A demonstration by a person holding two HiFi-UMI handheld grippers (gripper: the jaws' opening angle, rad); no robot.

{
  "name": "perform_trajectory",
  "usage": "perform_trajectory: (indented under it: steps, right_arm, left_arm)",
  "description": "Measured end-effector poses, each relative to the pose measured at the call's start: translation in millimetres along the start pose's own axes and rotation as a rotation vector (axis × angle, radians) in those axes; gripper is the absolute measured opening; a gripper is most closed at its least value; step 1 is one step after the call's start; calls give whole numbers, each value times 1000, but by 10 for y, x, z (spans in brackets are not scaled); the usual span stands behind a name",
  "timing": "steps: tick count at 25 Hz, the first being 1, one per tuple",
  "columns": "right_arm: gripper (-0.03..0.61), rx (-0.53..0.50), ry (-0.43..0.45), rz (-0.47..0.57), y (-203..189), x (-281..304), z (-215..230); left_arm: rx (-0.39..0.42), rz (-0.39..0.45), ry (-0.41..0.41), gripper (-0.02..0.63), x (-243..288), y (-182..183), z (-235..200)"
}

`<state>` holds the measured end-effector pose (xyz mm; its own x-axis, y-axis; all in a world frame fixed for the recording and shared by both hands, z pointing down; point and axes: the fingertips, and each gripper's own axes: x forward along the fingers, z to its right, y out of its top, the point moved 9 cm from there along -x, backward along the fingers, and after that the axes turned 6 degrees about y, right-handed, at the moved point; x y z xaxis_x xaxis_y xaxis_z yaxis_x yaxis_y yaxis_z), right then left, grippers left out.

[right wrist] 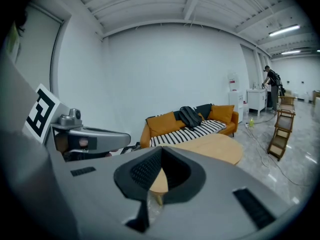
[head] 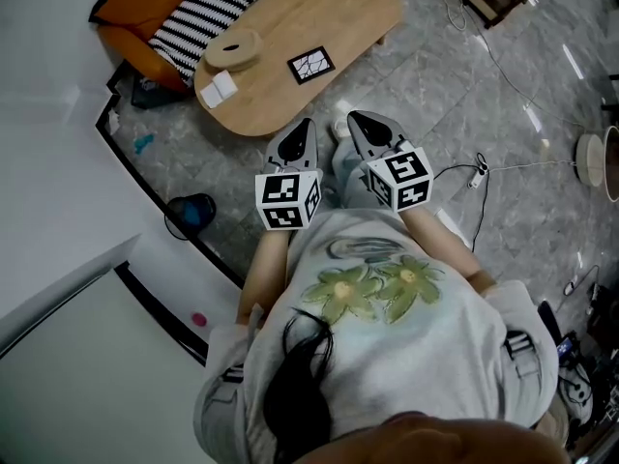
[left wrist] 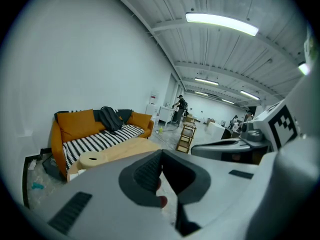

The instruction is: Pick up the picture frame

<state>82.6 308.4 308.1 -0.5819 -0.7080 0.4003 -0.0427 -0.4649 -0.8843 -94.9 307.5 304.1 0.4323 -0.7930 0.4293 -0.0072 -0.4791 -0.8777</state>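
The picture frame [head: 310,64], black-edged with a white cracked pattern, lies flat on the oval wooden table [head: 348,13] in the head view. Both grippers hover over the floor just short of the table's near edge, side by side and pointing at it. My left gripper [head: 303,126] is shut with nothing in it, and so is my right gripper [head: 360,118]. In the left gripper view the shut jaws [left wrist: 161,156] face the table [left wrist: 120,151]. In the right gripper view the shut jaws [right wrist: 160,156] also face the table [right wrist: 215,146]. Neither gripper view shows the frame.
A round wooden dish [head: 233,48] and a small white block [head: 219,87] sit on the table's left end. An orange sofa [head: 145,17] with a striped cover stands behind it. Cables [head: 484,172] trail over the floor at right. A wooden step stool [left wrist: 185,136] stands farther off.
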Motion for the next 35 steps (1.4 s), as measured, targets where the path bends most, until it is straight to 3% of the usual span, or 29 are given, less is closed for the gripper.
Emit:
perform_trajectory:
  steps: [9,31,35]
  right_arm:
    - [6,-17,25,3,339,423,402]
    - [8,-39,93,-65,916,1300,1439]
    - [69,-42,129,-103,932,1462,1608]
  left_arm:
    - [-12,-2,12,15,509,308,-158]
    - [-64,26,142,17,1622,857,-506]
    - [-79,9,171,18,1804,848,-548]
